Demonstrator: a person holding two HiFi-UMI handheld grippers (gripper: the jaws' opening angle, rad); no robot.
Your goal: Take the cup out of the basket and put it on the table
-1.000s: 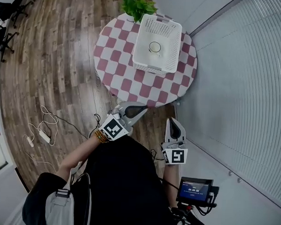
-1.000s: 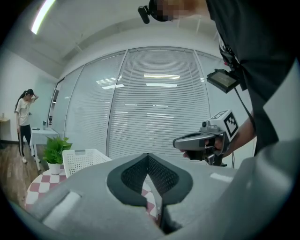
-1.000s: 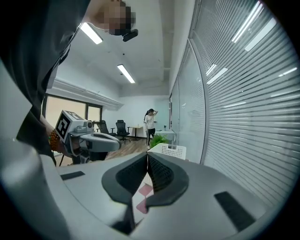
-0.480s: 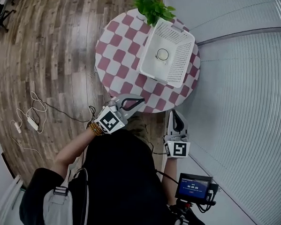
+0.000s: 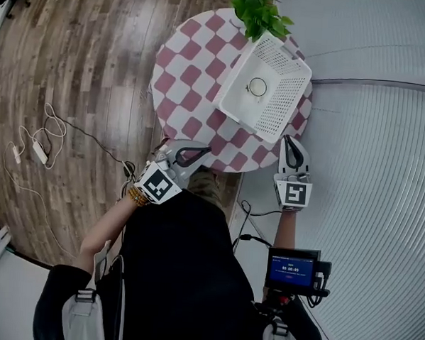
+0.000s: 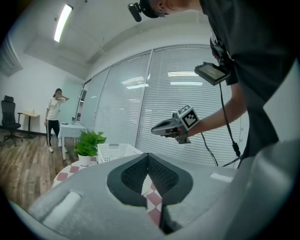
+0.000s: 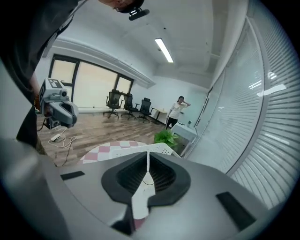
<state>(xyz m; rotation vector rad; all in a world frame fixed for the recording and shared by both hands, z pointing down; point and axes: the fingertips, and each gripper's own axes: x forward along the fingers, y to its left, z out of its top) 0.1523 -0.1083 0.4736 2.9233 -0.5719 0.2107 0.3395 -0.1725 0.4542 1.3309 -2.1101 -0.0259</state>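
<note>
The cup [image 5: 257,86] sits in the white basket [image 5: 286,113] on the checkered bench [image 5: 189,76], upper centre. This looks like the approach. The left gripper [image 5: 208,151] and right gripper [image 5: 291,139] hover below it, fingers clenched and empty. Next, one set of fingers must open over the cup.

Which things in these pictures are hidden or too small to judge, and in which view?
- Cup: in the head view it is too small to tell whether it has a handle. In the left gripper view the basket wall hides it.
- Table base: in the head view it is hidden under the tabletop.
- Small screen: in the head view its print is too small to read.
</note>
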